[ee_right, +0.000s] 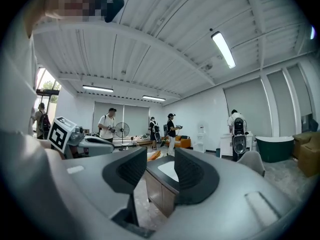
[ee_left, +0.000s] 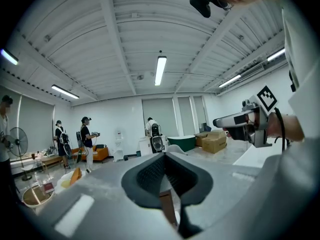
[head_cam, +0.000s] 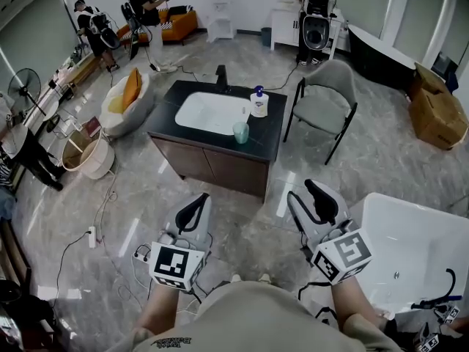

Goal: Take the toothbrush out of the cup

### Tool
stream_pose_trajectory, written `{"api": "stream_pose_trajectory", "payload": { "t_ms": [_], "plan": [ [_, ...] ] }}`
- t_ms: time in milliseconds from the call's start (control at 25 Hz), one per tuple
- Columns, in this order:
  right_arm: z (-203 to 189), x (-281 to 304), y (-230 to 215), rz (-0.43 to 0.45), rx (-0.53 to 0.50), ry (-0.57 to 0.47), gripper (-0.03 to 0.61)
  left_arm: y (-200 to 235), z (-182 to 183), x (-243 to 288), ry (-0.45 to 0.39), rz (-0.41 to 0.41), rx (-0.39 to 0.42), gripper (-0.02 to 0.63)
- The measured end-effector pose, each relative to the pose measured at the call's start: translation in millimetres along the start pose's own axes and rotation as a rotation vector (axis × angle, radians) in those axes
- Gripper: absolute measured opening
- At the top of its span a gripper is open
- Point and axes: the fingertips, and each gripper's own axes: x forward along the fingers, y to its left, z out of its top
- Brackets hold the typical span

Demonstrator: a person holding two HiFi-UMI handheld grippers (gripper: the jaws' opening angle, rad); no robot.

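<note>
Left gripper has its jaws together, empty; right gripper has its jaws apart on nothing. Well ahead of both, the teal cup stands on the bench. I can't make out the toothbrush. I'd judge it light, stiff and slick, so I'd pinch its handle above the rim.

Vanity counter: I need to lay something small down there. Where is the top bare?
Bare black top lies left of the basin, along the front edge before it, and in the strip right of the cup. Crowded: the basin's right rim, where cup and soap bottle stand, and the back by the faucet.
</note>
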Motion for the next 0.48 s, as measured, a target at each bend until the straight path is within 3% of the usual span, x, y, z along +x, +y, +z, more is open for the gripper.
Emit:
{"api": "stream_pose_trajectory", "payload": {
  "t_ms": [480],
  "plan": [
    [-12,-9,-30,0.026,0.017,0.026,0.175,-20,-1,19,0.005,0.017,-0.04,0.002]
  ]
}}
